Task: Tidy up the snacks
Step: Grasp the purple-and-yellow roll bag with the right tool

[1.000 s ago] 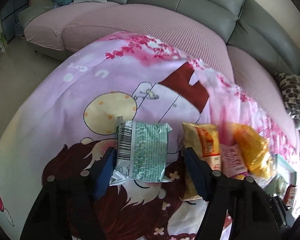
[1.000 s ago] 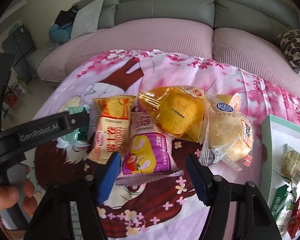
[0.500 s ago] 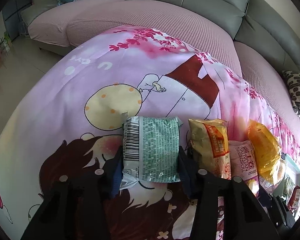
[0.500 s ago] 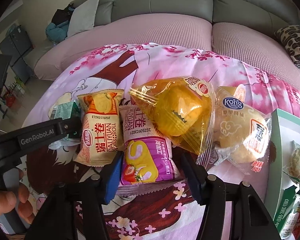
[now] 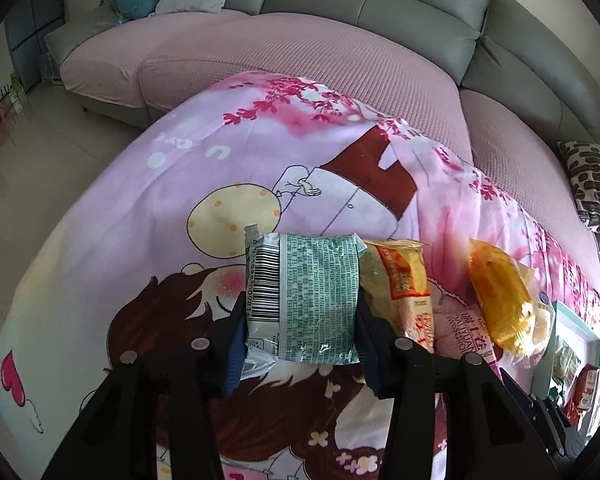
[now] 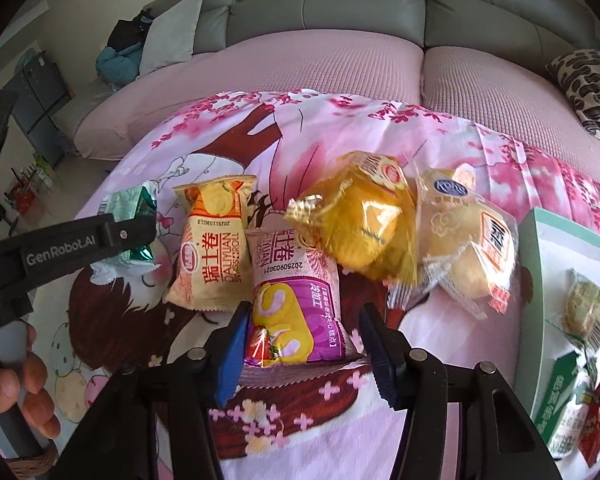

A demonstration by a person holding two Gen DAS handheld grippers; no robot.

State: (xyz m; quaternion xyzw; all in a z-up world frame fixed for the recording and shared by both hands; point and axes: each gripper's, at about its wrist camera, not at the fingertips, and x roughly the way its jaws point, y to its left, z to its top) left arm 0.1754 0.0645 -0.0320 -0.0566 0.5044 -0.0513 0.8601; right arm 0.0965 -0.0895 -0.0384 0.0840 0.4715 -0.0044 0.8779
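My left gripper is shut on a green snack packet, barcode side up, held just above the pink cartoon cloth. In the right wrist view that packet shows at far left in the left gripper's fingers. My right gripper has its blue pads on both sides of a purple swiss-roll packet; the jaws are partly closed and I cannot tell if they grip it. An orange swiss-roll packet, a yellow cake packet and a pale bun packet lie in a row beside it.
A mint-rimmed box at the right holds several small snack packets. A grey sofa with pink seat covers curves behind the table. A patterned cushion lies far right. A hand holds the left gripper's handle.
The left jaws closed onto the green packet and lifted it slightly. The right gripper moved forward and its jaws narrowed around the purple packet.
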